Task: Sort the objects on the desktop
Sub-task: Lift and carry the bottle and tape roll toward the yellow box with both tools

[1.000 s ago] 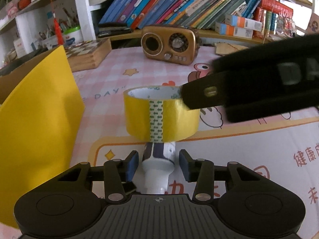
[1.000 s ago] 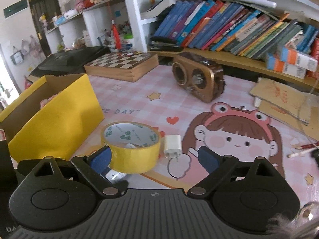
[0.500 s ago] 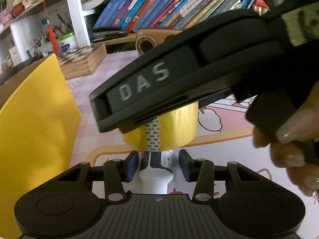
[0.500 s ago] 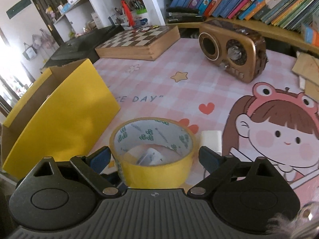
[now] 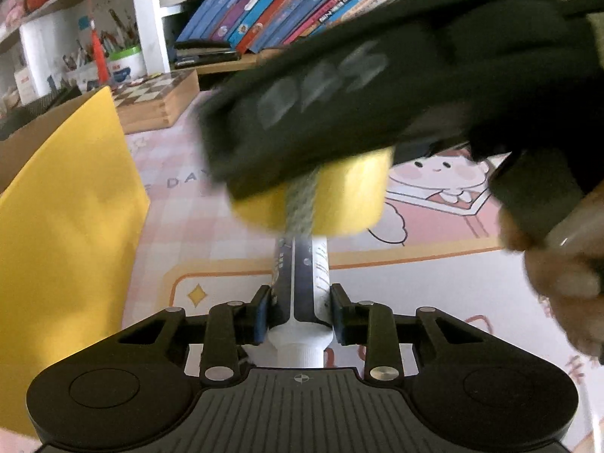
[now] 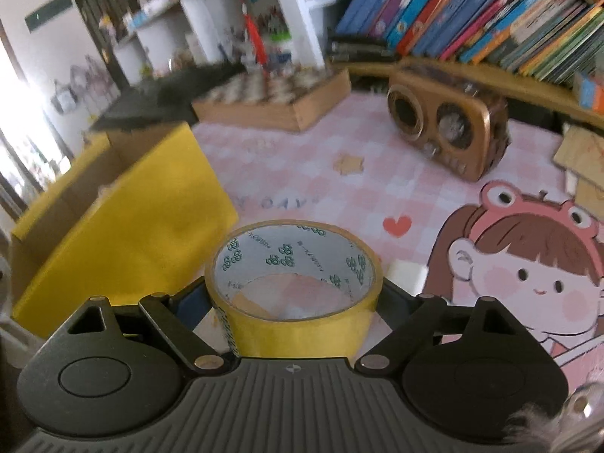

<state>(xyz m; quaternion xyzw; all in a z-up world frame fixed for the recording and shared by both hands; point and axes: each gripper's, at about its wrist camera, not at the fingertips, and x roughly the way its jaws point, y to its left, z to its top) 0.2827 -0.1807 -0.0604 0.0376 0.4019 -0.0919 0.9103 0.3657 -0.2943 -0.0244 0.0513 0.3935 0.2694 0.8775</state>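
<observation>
- On the pink cartoon-printed desk mat (image 6: 302, 173), close in front of the right gripper (image 6: 294, 302), sits the roll of yellow tape (image 6: 294, 294) — it lies flat, its white printed core facing up, and it fills the space between the two fingers
- The right gripper's jaws are closing around the roll; the blue pads sit right at its left and right sides, and the roll hides whether they already press on it
- Seen from the left wrist, the same tape (image 5: 339, 196) lies just beyond the tip of a white and dark-blue tube (image 5: 302, 275), and the blurred black body of the right gripper (image 5: 377, 105) hangs over it, with the person's hand (image 5: 558, 264) at the right edge
- The left gripper (image 5: 300, 313) is clenched on the tube: both pads press against its sides near the white capped end, the jaws closing further, and the tube points forward along the fingers towards the tape
- To the left of the tape stands an open yellow cardboard box (image 6: 124, 226), near but not touching it
- Farther back — well apart from the tape — are a wooden chessboard box (image 6: 275, 98) and a gold retro radio (image 6: 449, 128)
- Behind them a shelf carries a leaning row of books (image 6: 472, 15)
</observation>
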